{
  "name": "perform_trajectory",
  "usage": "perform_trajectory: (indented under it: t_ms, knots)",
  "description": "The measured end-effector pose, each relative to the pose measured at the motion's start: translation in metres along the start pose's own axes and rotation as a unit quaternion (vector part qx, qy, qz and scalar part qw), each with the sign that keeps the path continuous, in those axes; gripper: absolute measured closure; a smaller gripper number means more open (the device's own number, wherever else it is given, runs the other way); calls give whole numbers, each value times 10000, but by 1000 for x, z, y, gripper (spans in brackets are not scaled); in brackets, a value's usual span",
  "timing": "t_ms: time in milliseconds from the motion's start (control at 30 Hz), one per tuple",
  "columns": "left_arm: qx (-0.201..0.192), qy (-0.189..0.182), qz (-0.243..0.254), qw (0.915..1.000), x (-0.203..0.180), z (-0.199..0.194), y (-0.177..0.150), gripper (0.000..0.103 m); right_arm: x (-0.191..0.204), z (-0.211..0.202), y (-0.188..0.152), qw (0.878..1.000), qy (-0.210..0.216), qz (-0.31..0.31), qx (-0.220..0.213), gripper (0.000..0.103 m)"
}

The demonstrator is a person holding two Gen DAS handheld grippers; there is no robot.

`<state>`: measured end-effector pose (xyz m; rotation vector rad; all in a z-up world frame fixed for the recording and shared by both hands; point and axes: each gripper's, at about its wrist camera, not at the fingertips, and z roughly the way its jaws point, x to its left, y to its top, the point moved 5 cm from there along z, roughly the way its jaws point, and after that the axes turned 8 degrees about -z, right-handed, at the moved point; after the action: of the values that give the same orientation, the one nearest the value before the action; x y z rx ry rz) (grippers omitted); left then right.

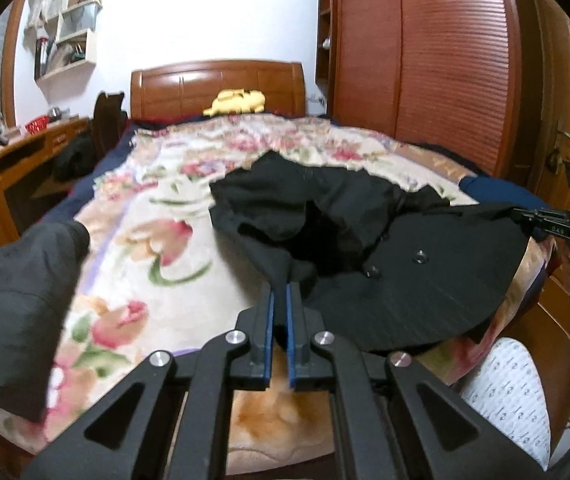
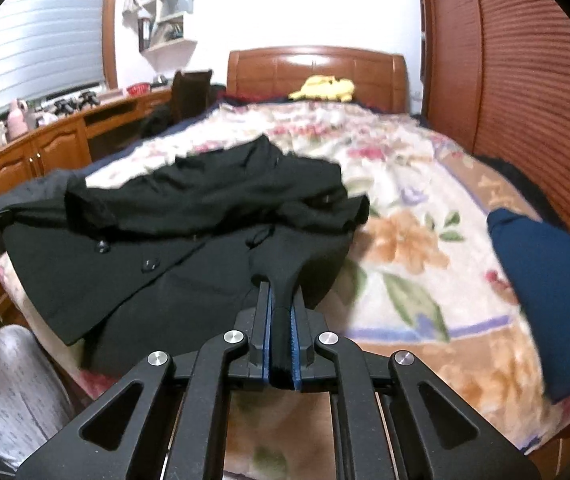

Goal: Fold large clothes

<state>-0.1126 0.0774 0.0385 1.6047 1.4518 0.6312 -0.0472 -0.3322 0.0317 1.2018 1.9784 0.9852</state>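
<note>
A black buttoned coat lies across the near end of a bed with a floral blanket. My left gripper is shut on the coat's left hem corner, with cloth pinched between its blue pads. In the right wrist view the same coat spreads to the left, and my right gripper is shut on its right hem corner, a fold of black fabric filling the jaws. The hem hangs raised between both grippers. The right gripper shows at the far right of the left view, a hand below it.
A dark grey garment lies at the bed's left edge and a navy one at its right edge. A yellow item rests by the wooden headboard. Wardrobe doors stand right, a wooden desk left. A leg in patterned trousers is near.
</note>
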Motion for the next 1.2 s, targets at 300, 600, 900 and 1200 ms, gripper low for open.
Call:
perform_trajectory:
  t_ms: [300, 600, 900, 1200]
  knots:
    - [-808, 65, 250, 9964, -24, -95, 15, 103, 10, -82, 16, 9977, 56, -18, -669, 99]
    - [-1113, -32, 175, 9936, -22, -111, 64, 103, 10, -117, 59, 9913, 40, -127, -1312, 99]
    - [-591, 372, -213, 9973, 20, 4, 119, 103, -22, 1, 126, 9955, -116, -41, -939, 99]
    - [151, 750, -285, 9967, 61, 143, 139, 103, -64, 158, 120, 9994, -253, 203, 91, 99]
